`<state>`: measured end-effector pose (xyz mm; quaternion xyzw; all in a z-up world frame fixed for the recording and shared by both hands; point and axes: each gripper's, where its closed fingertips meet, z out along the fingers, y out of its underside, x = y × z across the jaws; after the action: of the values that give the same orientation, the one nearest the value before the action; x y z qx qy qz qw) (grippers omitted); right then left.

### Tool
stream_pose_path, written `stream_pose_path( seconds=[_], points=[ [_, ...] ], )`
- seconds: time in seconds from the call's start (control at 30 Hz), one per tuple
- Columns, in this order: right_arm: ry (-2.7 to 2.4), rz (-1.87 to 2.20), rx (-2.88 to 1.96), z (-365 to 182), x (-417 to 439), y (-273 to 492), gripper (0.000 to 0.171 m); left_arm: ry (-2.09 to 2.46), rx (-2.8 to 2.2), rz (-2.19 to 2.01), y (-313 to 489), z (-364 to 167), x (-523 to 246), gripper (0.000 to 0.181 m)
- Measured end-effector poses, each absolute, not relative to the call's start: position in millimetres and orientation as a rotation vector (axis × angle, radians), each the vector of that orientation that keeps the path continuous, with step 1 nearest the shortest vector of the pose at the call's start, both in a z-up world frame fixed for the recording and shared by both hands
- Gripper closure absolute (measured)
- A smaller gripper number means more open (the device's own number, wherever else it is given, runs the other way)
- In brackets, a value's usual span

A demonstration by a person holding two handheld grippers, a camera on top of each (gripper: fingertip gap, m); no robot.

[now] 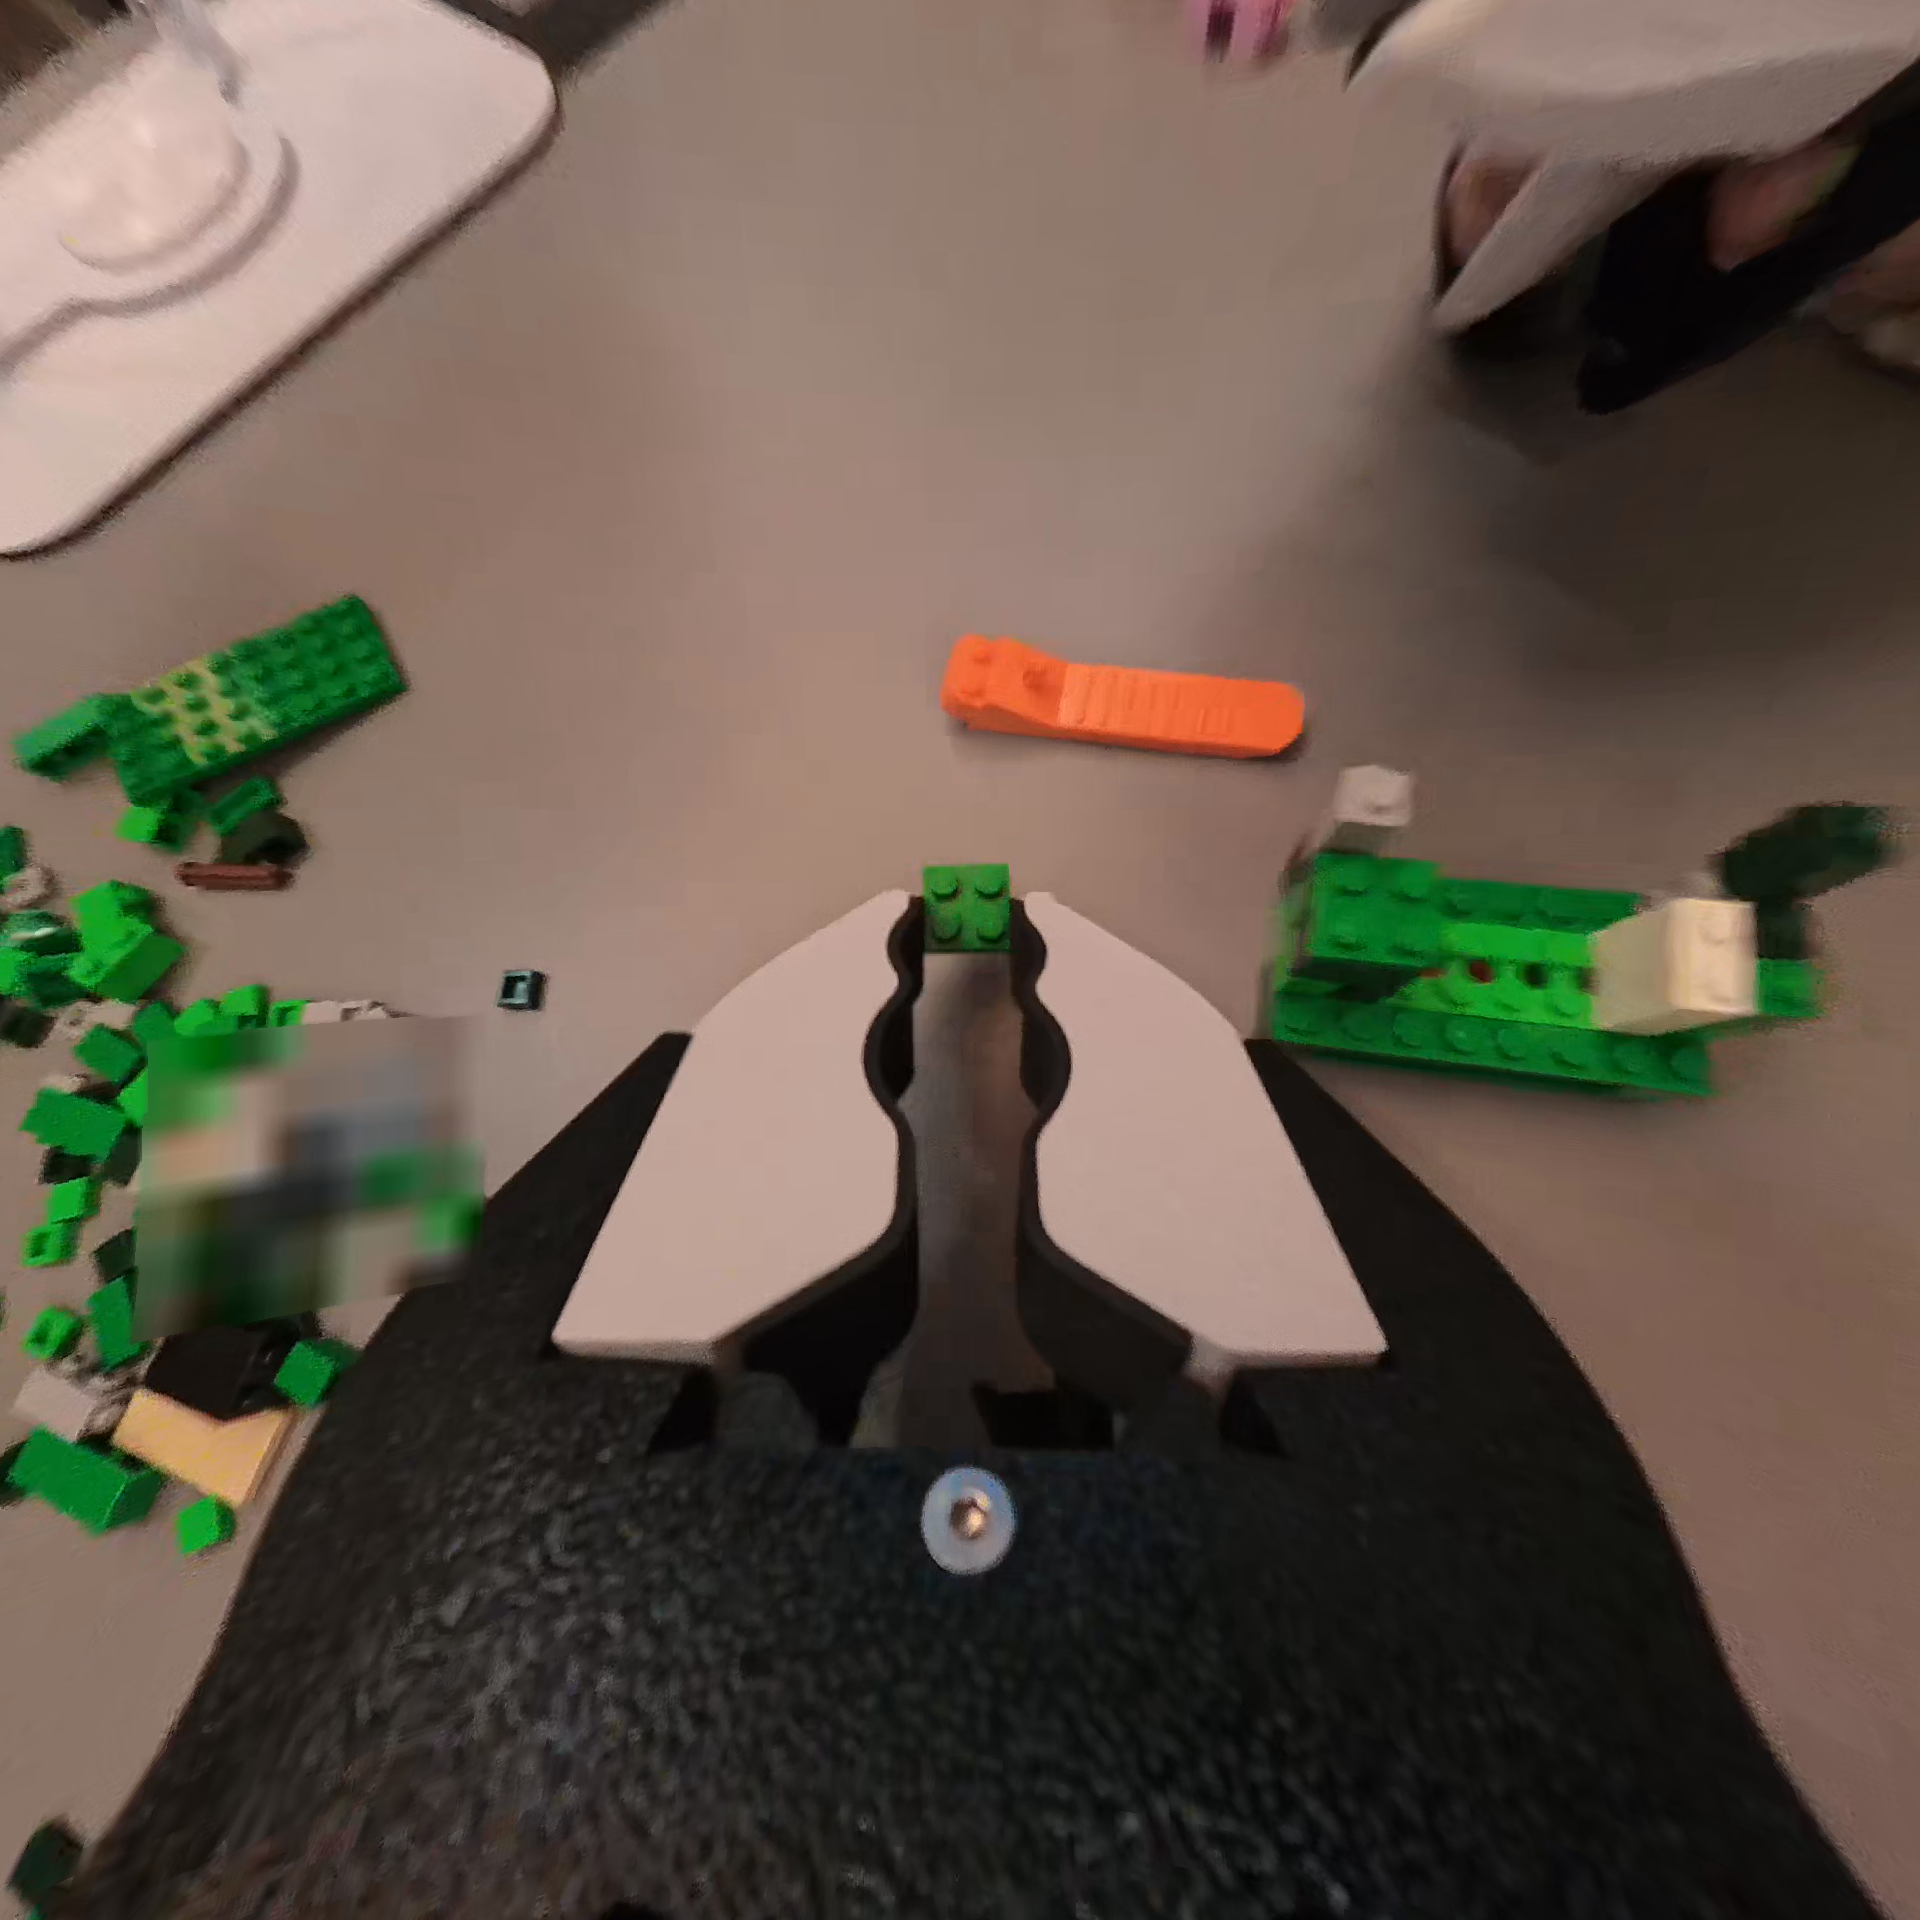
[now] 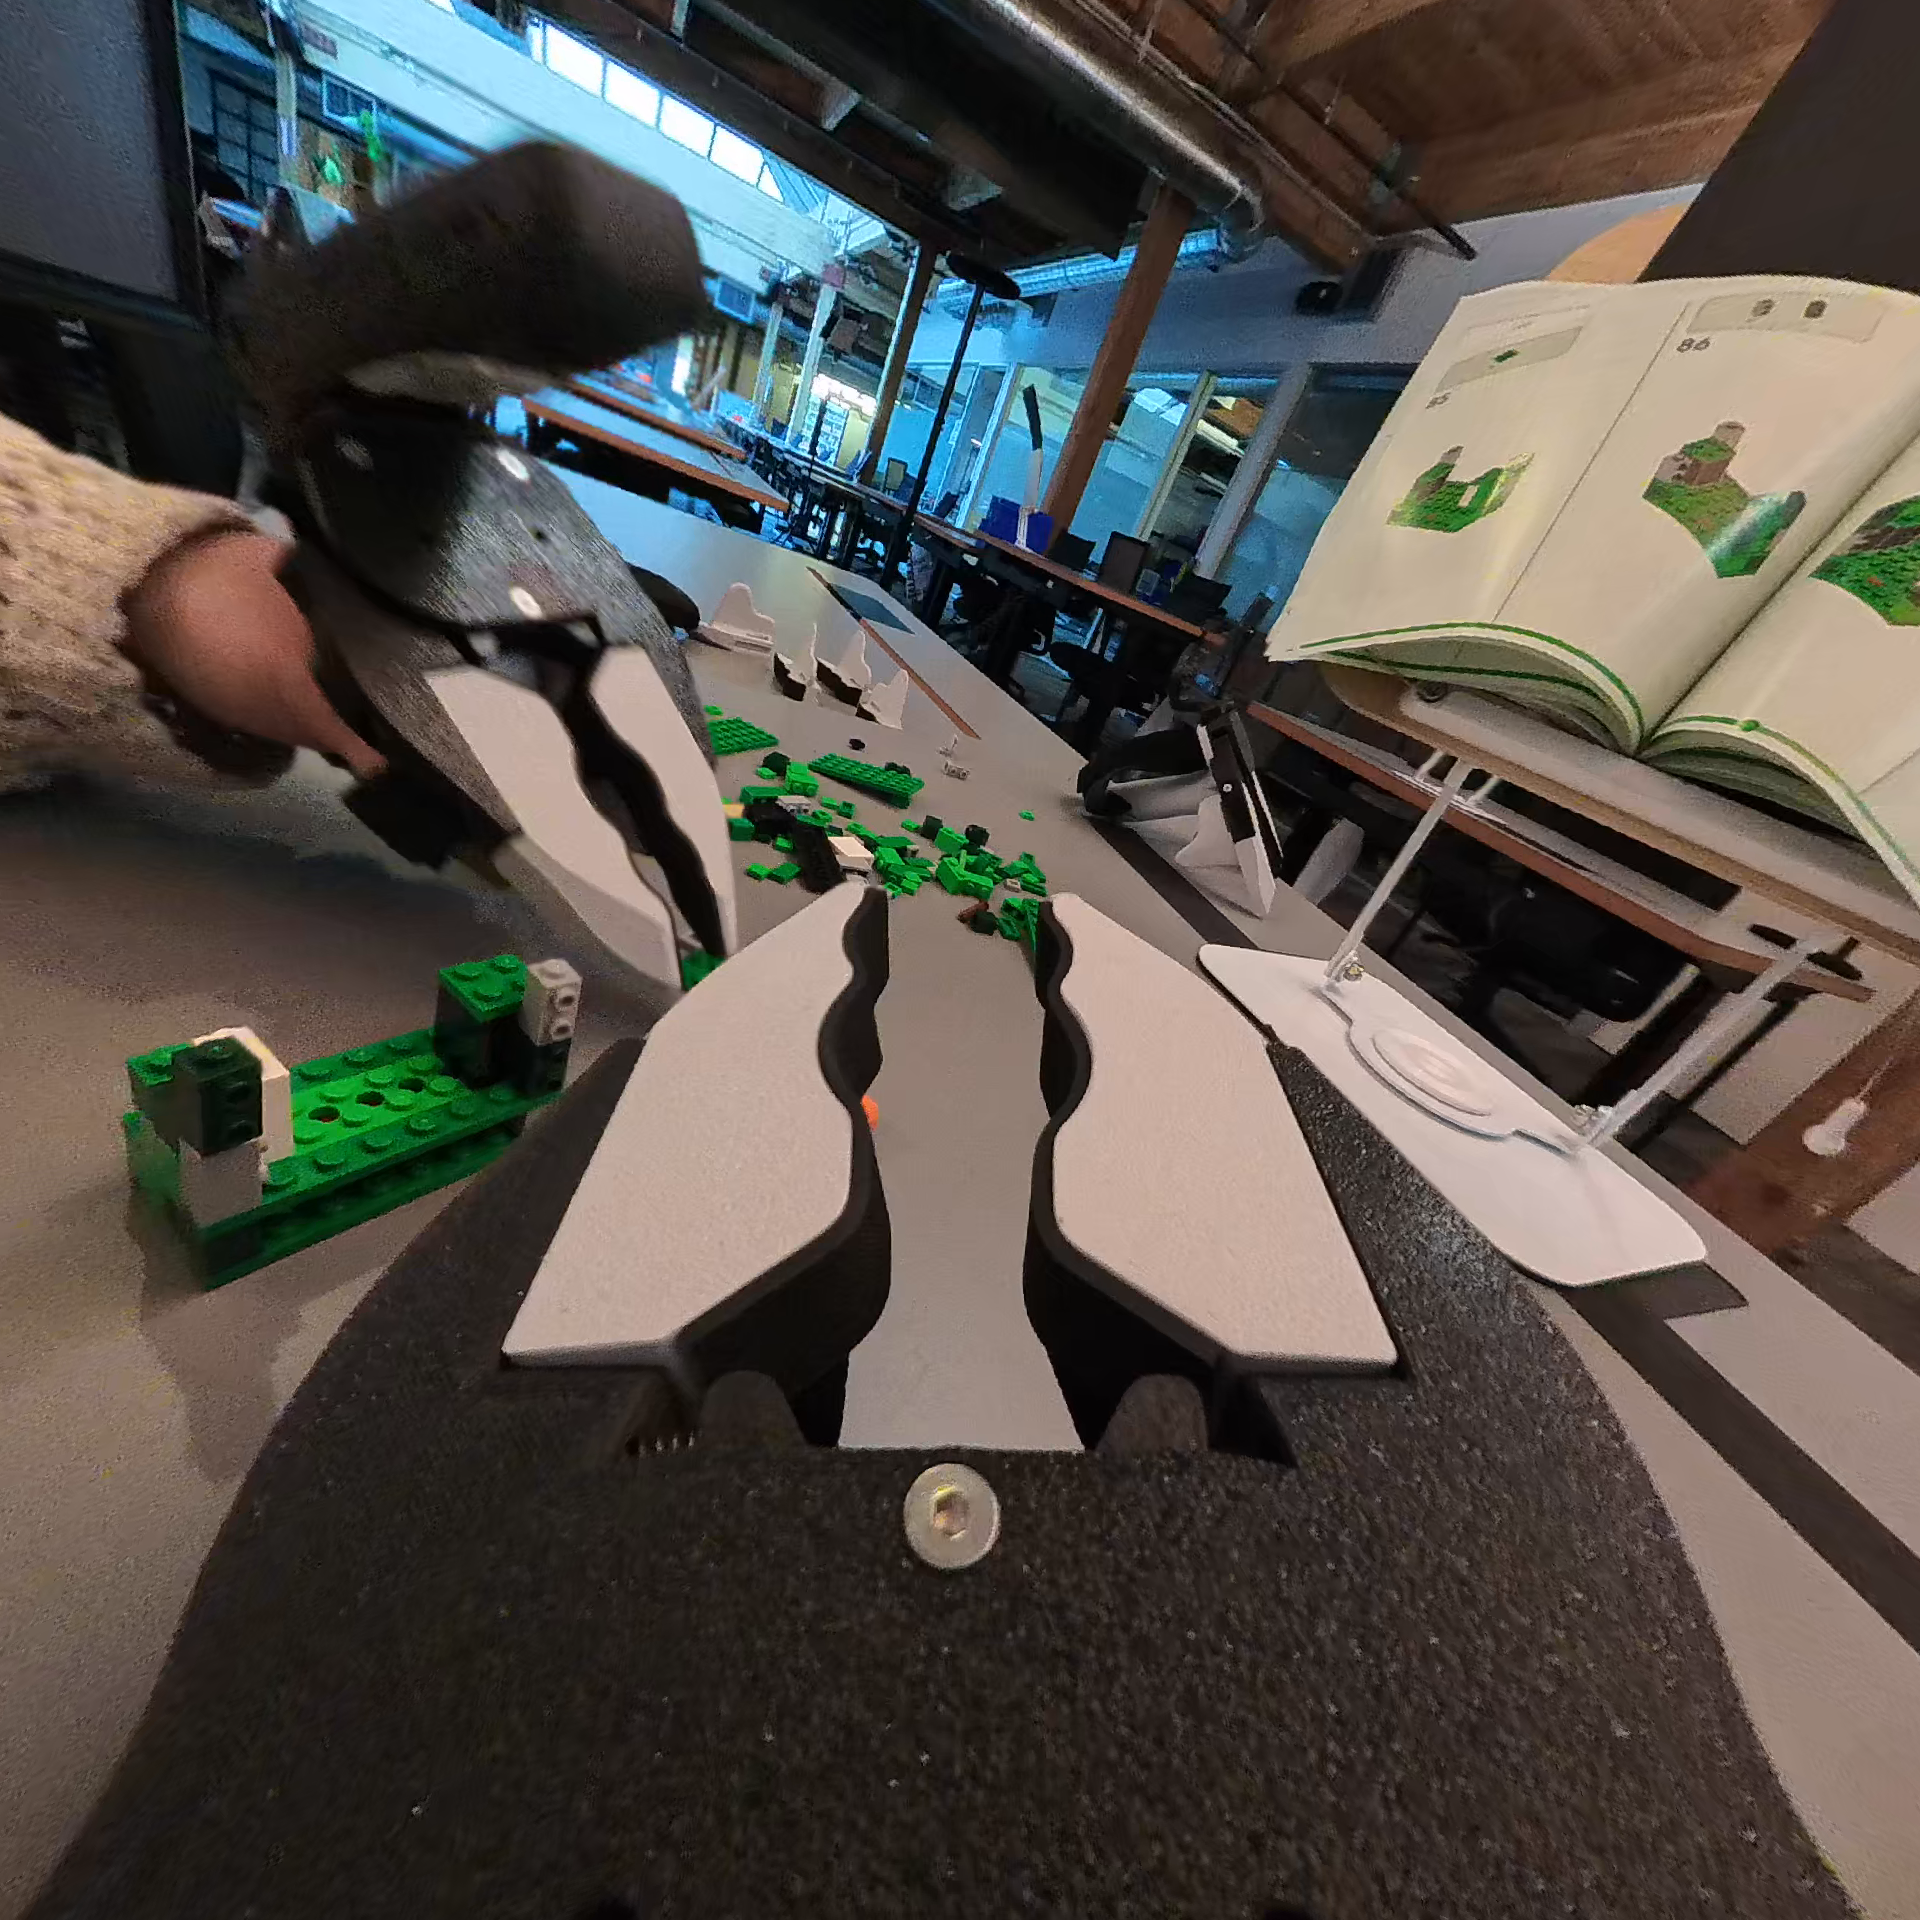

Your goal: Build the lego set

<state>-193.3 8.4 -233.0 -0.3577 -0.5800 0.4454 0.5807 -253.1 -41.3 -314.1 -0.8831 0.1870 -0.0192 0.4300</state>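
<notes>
My left gripper (image 1: 968,914) is shut on a small green 2x2 brick (image 1: 968,906) held at its fingertips above the table. The same gripper shows in the right wrist view (image 2: 698,961), pointing down with the green brick at its tips. The partly built green model (image 1: 1496,987) with white blocks sits to the right of the left gripper; it also shows in the right wrist view (image 2: 343,1112) at the left. My right gripper (image 2: 961,914) is open and empty, low over the table, pointing toward the loose brick pile (image 2: 894,842).
An orange brick separator (image 1: 1122,707) lies beyond the left gripper. Loose green bricks (image 1: 114,1122) and a green plate assembly (image 1: 229,696) lie at the left. An open instruction book (image 2: 1642,520) rests on a clear stand with a white base (image 2: 1455,1122) at the right. The gap from one gripper's tips to the other's is roughly 12 cm.
</notes>
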Motion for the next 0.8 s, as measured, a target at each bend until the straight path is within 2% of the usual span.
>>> stream_pose_path(
  seconds=[0.03, 0.17, 0.37, 0.8],
  points=[
    [-1.346, 1.047, -0.843, -232.1, -192.6, 9.6, 0.145, 0.449, -2.158, -0.063, -46.9, -300.0, -247.6, 0.166],
    [-1.323, 1.065, -0.863, -230.0, -189.3, 11.8, 0.145, 0.564, -2.046, -0.158, -86.3, -255.1, -200.0, 0.166],
    [-1.327, 1.052, -0.866, -230.8, -186.9, 10.7, 0.144, 0.749, -2.209, -0.105, -109.2, -281.6, -160.0, 0.166],
    [-1.366, 1.031, -0.85, -234.7, -188.6, 6.5, 0.145, 0.769, -2.256, -0.117, -96.3, -294.1, -156.8, 0.166]
  ],
)
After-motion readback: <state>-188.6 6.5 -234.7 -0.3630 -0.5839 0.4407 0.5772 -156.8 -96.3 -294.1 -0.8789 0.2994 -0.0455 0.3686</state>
